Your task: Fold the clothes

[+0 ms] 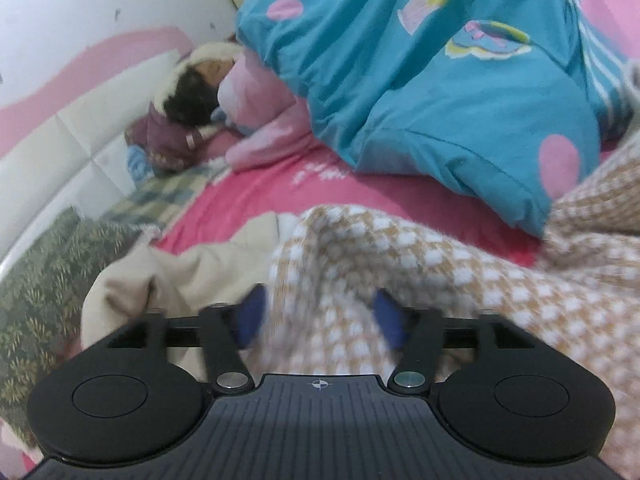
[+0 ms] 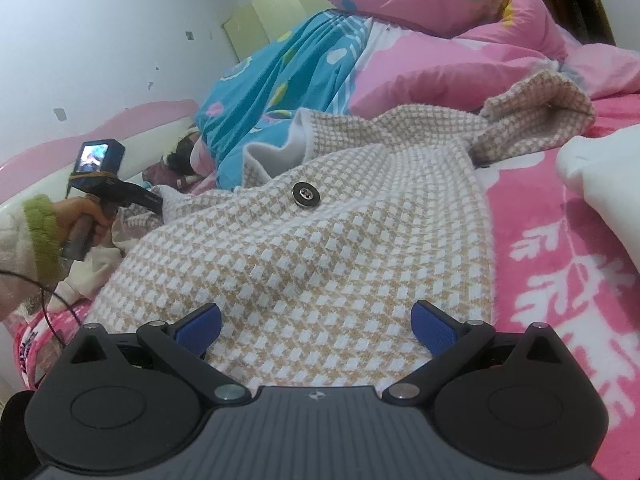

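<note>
A tan-and-white checked jacket [image 2: 320, 240] with a dark metal button [image 2: 305, 193] lies spread on the pink bed sheet [image 2: 560, 260]. My right gripper [image 2: 316, 330] hovers open over its near hem, and neither blue pad touches cloth. At the left of the right wrist view, a hand with a green cuff [image 2: 40, 232] holds the left gripper at the jacket's left edge. In the left wrist view a blurred fold of the jacket [image 1: 400, 264] lies between the wide-apart pads of my left gripper [image 1: 320, 320], which is open. Cream fabric [image 1: 192, 272] shows beside it.
A blue patterned quilt [image 1: 400, 80] and a pink quilt [image 2: 440, 40] are heaped behind the jacket. A doll [image 1: 188, 96] lies by the padded headboard. Green patterned cloth [image 1: 48, 280] sits at the left edge. A white object [image 2: 600, 176] juts in at the right.
</note>
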`<act>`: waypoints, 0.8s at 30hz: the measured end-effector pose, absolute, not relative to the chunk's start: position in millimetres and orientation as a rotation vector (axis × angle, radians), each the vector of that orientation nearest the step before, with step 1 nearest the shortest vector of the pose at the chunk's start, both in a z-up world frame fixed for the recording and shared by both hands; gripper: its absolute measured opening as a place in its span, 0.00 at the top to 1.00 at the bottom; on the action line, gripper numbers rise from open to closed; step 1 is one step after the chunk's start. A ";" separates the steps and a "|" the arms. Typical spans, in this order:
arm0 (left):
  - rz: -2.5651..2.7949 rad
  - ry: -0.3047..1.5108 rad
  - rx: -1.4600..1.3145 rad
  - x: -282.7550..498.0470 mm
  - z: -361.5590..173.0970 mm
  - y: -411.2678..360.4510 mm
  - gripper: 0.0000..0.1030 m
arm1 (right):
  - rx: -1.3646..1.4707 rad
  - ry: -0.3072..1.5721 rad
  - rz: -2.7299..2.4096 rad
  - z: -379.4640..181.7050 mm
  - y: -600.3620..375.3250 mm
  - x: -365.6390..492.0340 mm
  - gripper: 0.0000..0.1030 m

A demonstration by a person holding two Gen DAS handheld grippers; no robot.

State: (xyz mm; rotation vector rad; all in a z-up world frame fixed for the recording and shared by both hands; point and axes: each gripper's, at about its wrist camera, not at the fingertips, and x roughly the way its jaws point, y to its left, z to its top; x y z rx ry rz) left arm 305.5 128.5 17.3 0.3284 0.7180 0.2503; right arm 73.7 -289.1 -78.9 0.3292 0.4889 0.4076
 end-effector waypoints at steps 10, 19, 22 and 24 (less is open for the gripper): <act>0.101 0.732 0.118 230.4 68.6 121.2 0.24 | 0.340 0.481 0.411 -79.5 -291.6 71.5 0.00; -0.180 0.629 -0.120 108.3 42.4 77.1 0.26 | 0.266 0.528 0.379 -68.0 -280.2 72.2 0.00; -0.206 0.592 -0.206 78.7 16.0 72.1 0.30 | 0.241 0.527 0.399 -51.7 -269.0 61.8 0.01; -0.196 0.582 -0.251 67.7 -0.3 74.0 0.40 | 0.191 0.495 0.446 -36.4 -253.9 48.6 0.01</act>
